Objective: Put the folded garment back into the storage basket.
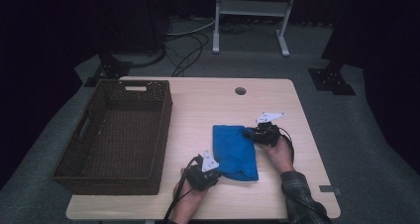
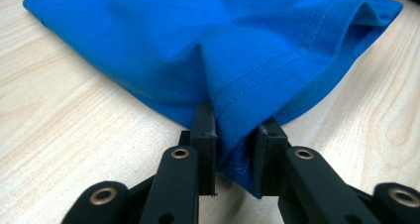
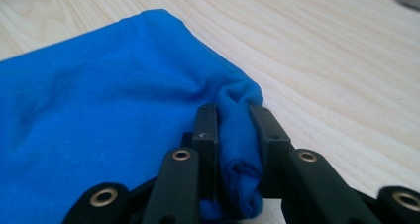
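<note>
A: Where's the cloth [image 1: 234, 149]?
B: Flat on the table [image 1: 198, 110], right of the basket [image 1: 116, 135]. My left gripper [image 2: 236, 144] pinches its near hemmed edge.
A: And the right gripper [image 3: 236, 135]?
B: Clamped on a bunched far corner.

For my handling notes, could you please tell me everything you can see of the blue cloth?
The blue cloth is a soft knit garment, probably a T-shirt, with a stitched hem. It lies folded into a rough rectangle, slightly rumpled, on the wooden table, to the right of the basket and apart from it. The left gripper is shut on a pinched ridge at the hemmed near edge; the right gripper is shut on a bunched fold at its far right corner. Between the grips it rests flat on the tabletop.
</note>
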Tool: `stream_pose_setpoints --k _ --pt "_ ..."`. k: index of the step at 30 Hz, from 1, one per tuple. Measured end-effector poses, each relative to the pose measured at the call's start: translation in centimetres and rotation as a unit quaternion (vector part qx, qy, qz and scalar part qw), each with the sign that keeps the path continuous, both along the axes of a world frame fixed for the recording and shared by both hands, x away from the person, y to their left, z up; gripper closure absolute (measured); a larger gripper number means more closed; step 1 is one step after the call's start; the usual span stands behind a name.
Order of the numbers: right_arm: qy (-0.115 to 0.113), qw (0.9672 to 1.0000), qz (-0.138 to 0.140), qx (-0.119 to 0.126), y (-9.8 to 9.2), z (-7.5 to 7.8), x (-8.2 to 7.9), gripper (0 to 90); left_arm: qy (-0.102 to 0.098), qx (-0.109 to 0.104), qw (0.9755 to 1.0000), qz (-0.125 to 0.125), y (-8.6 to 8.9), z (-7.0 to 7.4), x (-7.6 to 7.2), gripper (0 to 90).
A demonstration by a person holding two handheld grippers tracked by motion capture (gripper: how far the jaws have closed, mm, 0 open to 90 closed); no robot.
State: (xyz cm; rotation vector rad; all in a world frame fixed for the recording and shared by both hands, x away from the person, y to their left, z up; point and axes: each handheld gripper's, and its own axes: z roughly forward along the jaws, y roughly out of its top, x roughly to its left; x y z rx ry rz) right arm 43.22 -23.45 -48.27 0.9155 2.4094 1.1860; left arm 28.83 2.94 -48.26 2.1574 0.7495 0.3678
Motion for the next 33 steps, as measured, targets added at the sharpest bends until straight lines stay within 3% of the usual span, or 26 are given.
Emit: stream_pose_setpoints --k 5,10,15,20,33 --pt "-0.015 0.9996 -0.021 -0.011 0.5 0.0 -0.7 76.3 -0.001 0.002 1.0000 -0.001 0.1 0.0 0.2 76.3" --pt "0.002 0.9994 -0.034 0.003 0.2 0.0 -0.9 76.5 0.010 -0.009 0.9997 0.020 0.2 0.0 0.2 78.3" --pt "0.003 0.9989 -0.047 -0.004 0.5 0.1 -1.3 76.8 -0.021 -0.014 0.9994 0.024 0.2 0.1 -0.2 80.1" --pt "0.006 0.9987 -0.049 -0.008 0.6 0.2 -1.7 76.9 -0.046 -0.045 0.9975 0.027 0.5 0.3 -0.5 80.7" --pt "0.016 0.9989 -0.043 -0.008 0.7 0.4 -2.0 77.5 -0.065 -0.097 0.9926 0.032 0.5 0.4 -0.3 80.9"
